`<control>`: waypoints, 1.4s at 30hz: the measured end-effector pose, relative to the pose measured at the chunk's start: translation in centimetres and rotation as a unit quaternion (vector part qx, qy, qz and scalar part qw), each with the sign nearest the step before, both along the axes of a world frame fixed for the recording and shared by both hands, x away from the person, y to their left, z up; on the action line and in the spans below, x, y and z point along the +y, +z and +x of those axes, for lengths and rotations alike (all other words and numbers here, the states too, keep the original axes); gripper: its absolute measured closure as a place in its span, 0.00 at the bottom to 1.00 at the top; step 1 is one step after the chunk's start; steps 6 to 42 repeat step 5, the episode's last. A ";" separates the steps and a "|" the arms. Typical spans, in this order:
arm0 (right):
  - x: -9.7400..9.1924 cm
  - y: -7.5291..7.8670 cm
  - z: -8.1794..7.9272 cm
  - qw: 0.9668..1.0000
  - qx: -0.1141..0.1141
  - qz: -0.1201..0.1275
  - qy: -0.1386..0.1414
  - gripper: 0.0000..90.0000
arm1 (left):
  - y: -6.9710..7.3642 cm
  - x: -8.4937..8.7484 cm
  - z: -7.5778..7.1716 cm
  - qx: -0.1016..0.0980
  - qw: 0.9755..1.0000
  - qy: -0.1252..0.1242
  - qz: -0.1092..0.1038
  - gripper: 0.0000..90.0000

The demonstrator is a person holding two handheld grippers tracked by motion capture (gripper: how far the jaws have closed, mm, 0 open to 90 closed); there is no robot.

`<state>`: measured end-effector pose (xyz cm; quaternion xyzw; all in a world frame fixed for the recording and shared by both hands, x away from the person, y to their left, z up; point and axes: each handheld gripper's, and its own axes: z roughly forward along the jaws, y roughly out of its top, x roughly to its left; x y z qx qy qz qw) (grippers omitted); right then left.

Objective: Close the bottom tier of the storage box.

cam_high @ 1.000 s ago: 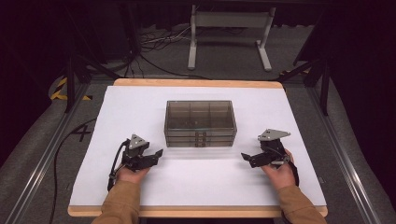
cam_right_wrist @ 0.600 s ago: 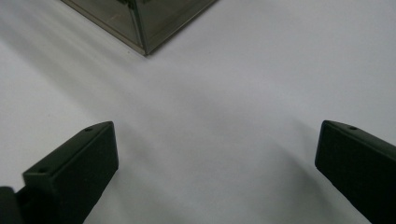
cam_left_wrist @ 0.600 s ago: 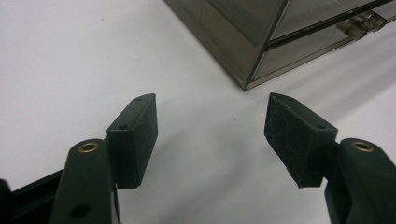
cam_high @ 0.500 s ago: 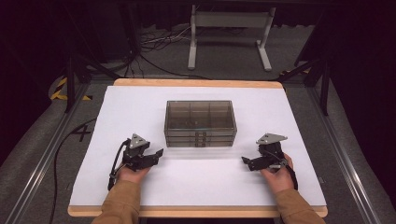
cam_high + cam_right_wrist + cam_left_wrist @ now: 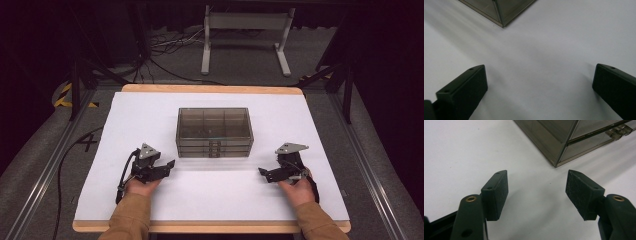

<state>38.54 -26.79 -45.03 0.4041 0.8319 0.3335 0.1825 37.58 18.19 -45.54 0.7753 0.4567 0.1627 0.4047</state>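
The left gripper (image 5: 170, 163) and right gripper (image 5: 262, 172) are both gaping wide and empty, flanking the smoked-plastic drawer cabinet (image 5: 214, 132) sitting on the white table (image 5: 150, 115)

sleeves (image 5: 131, 220): tan | hand-held gripper (image 5: 170, 163): black, grey plate, black cable

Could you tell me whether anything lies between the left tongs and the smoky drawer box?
Nothing visible does: only bare white table lies between the open left tongs and the drawer box.
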 end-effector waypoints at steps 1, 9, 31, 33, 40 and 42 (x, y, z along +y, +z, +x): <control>0.0 0.0 0.0 1.000 0.000 0.000 0.000 0.00 | 0.0 0.0 0.0 0.000 1.000 0.001 0.000 0.39; 0.0 0.0 0.0 1.000 0.000 0.001 0.000 0.00 | 0.0 0.0 0.0 0.001 1.000 0.001 -0.001 0.39; 0.0 0.0 0.0 1.000 0.000 0.001 0.000 0.00 | 0.0 0.0 0.0 0.001 1.000 0.001 -0.001 0.39; 0.0 0.0 0.0 1.000 0.000 0.001 0.000 0.00 | 0.0 0.0 0.0 0.001 1.000 0.001 -0.001 0.39; 0.0 0.0 0.0 1.000 0.000 0.001 0.000 0.00 | 0.0 0.0 0.0 0.001 1.000 0.001 -0.001 0.39; 0.0 0.0 0.0 1.000 0.000 0.001 0.000 0.00 | 0.0 0.0 0.0 0.001 1.000 0.001 -0.001 0.39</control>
